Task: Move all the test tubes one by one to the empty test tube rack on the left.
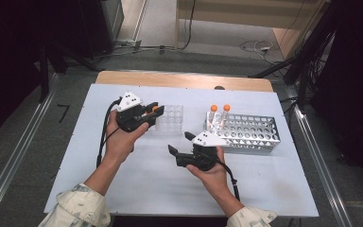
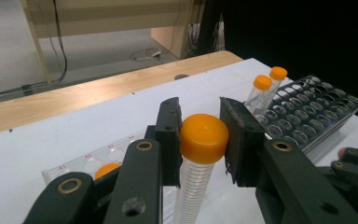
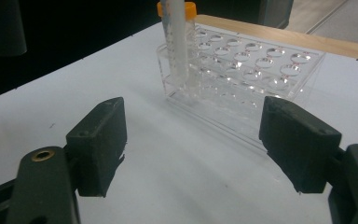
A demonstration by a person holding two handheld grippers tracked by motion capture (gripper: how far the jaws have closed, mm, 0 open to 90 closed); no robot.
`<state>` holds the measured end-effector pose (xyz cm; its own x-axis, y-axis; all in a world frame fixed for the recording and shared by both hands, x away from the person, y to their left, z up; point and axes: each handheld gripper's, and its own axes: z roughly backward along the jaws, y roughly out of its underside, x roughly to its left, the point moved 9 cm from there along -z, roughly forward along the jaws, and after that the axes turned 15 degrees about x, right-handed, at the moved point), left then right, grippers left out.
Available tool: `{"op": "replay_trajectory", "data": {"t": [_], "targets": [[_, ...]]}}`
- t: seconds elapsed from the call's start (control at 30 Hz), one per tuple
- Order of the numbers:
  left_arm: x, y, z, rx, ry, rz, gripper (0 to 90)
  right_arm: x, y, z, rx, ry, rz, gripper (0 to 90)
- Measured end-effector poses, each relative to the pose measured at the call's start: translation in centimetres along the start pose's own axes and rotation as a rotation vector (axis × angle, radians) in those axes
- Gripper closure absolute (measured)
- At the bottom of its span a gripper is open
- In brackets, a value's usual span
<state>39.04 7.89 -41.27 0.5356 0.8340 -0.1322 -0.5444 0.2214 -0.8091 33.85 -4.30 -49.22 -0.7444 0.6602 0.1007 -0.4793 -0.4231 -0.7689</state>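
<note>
Nearest the camera, the right gripper (image 1: 178, 144) hovers over bare white table (image 1: 151, 189), jaws spread wide with nothing between them, just in front of the clear plastic rack (image 1: 169, 119). At that rack's left end the left gripper (image 2: 200, 140) is clamped on an orange-capped tube (image 2: 201, 154) just under its cap. To the rack's right stands a metal rack (image 1: 253, 131) bearing two orange-capped tubes (image 1: 219, 116).

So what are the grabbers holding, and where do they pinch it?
The left gripper pinches a clear tube by its orange cap. The right gripper is open and holds nothing.
</note>
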Motion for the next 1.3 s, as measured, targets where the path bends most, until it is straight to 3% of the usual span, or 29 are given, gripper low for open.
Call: {"op": "replay_trajectory", "data": {"t": [0.3, 0.53, 0.9, 1.3], "targets": [[0.8, -1.7, -0.7, -0.009, -0.016, 0.006, 70.9, 0.0, 0.0, 0.0, -0.003, 0.001, 0.002, 22.4], [1.9, -2.0, -1.6, -0.008, -0.055, 0.017, 70.9, -0.1, 0.0, 0.1, -0.001, 0.002, 0.0, 22.8], [2.8, -1.7, -2.6, -0.003, -0.085, 0.028, 70.9, -0.1, 0.1, 0.2, 0.003, 0.0, 0.0, 23.2], [3.0, 0.4, -4.0, 0.029, -0.09, 0.041, 70.8, -0.3, 0.3, 0.3, 0.006, 0.003, -0.005, 23.9]]}}
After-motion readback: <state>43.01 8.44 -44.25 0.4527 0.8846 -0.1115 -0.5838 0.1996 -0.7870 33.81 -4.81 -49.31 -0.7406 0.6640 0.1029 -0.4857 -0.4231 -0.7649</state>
